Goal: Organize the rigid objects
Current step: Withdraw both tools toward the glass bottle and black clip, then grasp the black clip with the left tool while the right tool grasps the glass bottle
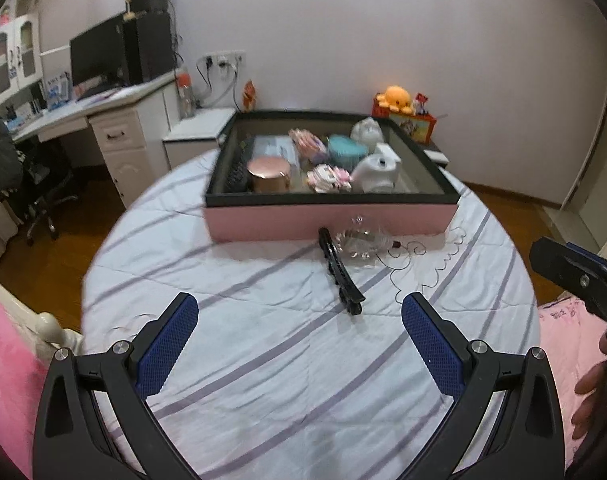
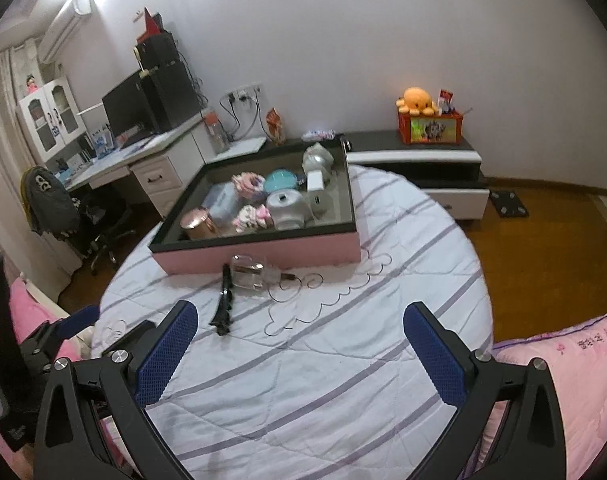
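A pink box with a black rim (image 1: 327, 222) (image 2: 263, 250) sits on the striped bed cover, holding several small items: a copper tin (image 1: 268, 176) (image 2: 197, 222), a white figure (image 1: 377, 172), a teal container (image 1: 344, 151) (image 2: 280, 181). In front of the box lie a black hair clip (image 1: 339, 274) (image 2: 224, 302) and a clear glass piece (image 1: 359, 246) (image 2: 249, 274). My left gripper (image 1: 299, 330) hovers open just short of the clip, nothing between its blue pads. My right gripper (image 2: 301, 338) is open too, right of the clip and empty. Its body shows at the left view's right edge (image 1: 575, 276).
The bed cover (image 1: 263, 360) (image 2: 323, 380) fills the foreground; pink bedding (image 2: 563, 364) lies to the right. A white desk with a monitor (image 1: 99, 56) (image 2: 131, 108) and an office chair (image 2: 83, 216) stand left. A low cabinet (image 2: 423, 160) with an orange plush (image 2: 417, 100) stands behind.
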Demonstrator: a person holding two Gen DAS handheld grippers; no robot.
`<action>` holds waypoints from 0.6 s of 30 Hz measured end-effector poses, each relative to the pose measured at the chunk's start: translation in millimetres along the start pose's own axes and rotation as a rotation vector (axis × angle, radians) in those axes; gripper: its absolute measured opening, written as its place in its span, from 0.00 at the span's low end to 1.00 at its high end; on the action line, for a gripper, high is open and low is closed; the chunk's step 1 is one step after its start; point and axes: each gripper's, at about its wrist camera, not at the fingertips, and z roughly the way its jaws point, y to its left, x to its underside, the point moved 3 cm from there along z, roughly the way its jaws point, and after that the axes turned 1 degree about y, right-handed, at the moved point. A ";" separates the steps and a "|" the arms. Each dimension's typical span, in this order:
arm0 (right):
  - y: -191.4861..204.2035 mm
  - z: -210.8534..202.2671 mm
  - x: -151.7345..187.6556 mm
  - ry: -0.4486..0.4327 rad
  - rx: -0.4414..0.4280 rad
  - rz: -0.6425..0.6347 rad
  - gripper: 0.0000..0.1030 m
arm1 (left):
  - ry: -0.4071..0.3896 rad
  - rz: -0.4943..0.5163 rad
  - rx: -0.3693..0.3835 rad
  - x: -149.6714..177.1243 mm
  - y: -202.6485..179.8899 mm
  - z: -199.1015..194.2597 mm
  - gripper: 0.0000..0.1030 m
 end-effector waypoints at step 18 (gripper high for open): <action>-6.1 100.6 -5.7 0.134 -0.027 0.027 1.00 | 0.114 -0.035 0.012 -5.0 2.6 106.0 0.53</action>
